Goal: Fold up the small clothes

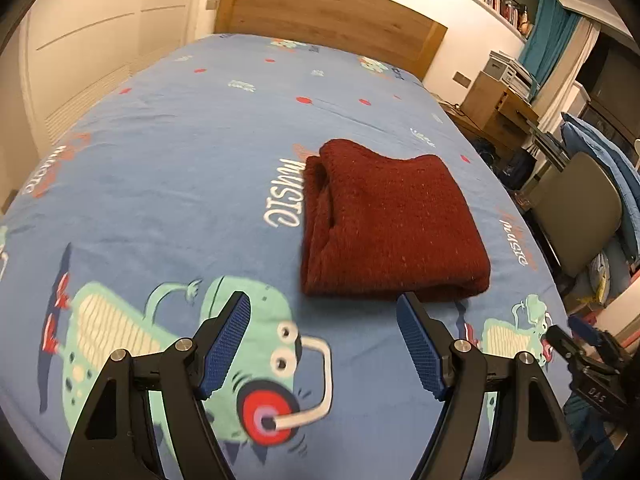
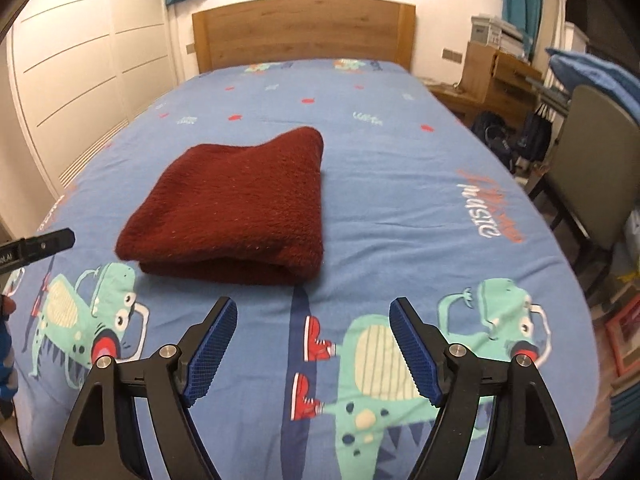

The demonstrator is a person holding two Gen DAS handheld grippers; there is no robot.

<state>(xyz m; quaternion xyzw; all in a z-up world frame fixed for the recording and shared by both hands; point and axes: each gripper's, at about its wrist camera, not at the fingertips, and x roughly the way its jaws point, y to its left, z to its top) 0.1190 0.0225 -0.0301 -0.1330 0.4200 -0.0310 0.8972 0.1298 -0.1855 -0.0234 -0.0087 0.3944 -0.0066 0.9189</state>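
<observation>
On bed, one folded sweater, two open tools.

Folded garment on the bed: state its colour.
The folded garment is dark red, a fuzzy knit; the right wrist view shows it best.

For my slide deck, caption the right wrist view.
Open right gripper hovers over the blue bedsheet, short of a folded red garment.

"music" printed upside down on blue bedsheet; "DAS" on right gripper.
</observation>
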